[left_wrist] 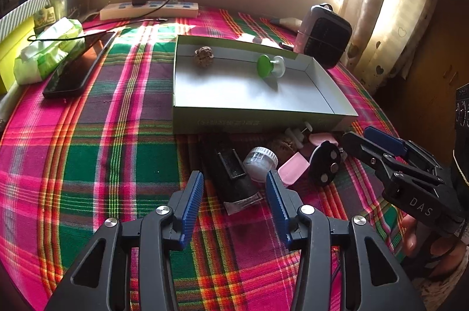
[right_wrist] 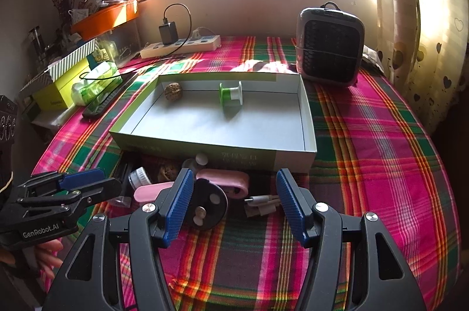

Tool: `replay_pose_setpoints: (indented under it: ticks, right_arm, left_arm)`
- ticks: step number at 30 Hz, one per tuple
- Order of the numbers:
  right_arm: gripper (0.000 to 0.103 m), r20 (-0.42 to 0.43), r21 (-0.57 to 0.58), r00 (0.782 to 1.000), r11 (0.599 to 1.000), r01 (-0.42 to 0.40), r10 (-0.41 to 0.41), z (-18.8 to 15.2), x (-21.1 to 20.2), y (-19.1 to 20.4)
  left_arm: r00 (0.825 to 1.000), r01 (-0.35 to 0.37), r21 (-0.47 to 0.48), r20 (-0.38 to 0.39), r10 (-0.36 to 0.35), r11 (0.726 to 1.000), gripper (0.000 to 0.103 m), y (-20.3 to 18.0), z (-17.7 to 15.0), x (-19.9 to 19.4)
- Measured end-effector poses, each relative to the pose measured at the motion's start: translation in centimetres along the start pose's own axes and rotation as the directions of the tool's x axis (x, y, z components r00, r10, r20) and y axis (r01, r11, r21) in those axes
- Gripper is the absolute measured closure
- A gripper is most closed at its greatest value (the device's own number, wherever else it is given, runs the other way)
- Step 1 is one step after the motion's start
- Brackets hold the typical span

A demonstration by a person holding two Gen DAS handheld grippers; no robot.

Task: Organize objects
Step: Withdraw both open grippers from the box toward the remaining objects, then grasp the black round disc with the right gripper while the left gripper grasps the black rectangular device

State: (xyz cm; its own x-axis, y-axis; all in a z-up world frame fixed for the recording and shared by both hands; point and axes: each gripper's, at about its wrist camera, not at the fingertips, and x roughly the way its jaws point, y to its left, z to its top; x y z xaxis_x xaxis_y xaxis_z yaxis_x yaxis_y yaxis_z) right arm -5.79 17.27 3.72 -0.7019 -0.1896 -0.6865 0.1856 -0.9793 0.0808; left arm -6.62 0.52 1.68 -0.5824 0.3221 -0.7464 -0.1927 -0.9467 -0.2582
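A shallow open box (left_wrist: pixel 258 122) lies on the plaid cloth and holds a walnut (left_wrist: pixel 203 56) and a green spool (left_wrist: pixel 269 66). Small items are heaped against its near wall: a black bar (left_wrist: pixel 228 176), a clear jar with a white lid (left_wrist: pixel 261 161), a pink clip (left_wrist: pixel 293 168), a black disc with metal dots (left_wrist: pixel 325 163) and a white cable (right_wrist: pixel 263 202). My left gripper (left_wrist: pixel 234 182) is open, its pads either side of the bar's near end without touching it. My right gripper (right_wrist: pixel 234 179) is open over the disc (right_wrist: pixel 208 205) and a pink piece (right_wrist: pixel 225 182).
A black phone (left_wrist: pixel 73 70) and a tissue pack (left_wrist: pixel 49 50) lie at the left. A power strip (left_wrist: pixel 149 9) with a charger sits by the back wall. A small fan heater (right_wrist: pixel 329 47) stands behind the box. A curtain (right_wrist: pixel 425 18) hangs at the right.
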Motion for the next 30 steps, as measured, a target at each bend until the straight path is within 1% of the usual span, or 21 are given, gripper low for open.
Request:
replay_pose_setpoints:
  ticks: [7,15,23,27,30]
  right_arm:
    - [0.043,-0.016,-0.001,1.000,1.000,-0.003,0.003,-0.7,0.2,0.0]
    - [0.043,-0.035,-0.012,0.999,1.000,-0.014,0.014,-1.3,0.4,0.3]
    - [0.043,-0.058,-0.023,0.998,1.000,-0.018,0.017,-1.8,0.6,0.9]
    - [0.043,-0.080,-0.024,0.997,1.000,-0.009,0.007,-1.9,1.3,1.2]
    - [0.043,-0.095,-0.029,0.995,1.000,-0.012,0.009,-1.9,1.9,1.5]
  left_arm:
    - [0.999,-0.037,0.016,-0.025,0.037,0.999,0.060,0.0,-0.4,0.7]
    - [0.997,-0.070,0.014,-0.014,0.070,0.997,0.059,0.9,-0.3,0.3]
    - [0.997,-0.074,-0.013,-0.004,0.074,0.997,0.059,2.1,-0.2,0.0]
    - [0.995,-0.098,-0.017,0.007,0.098,0.995,0.059,2.5,0.1,0.1]
    - [0.996,-0.090,-0.019,-0.008,0.090,0.996,0.059,2.8,0.1,0.4]
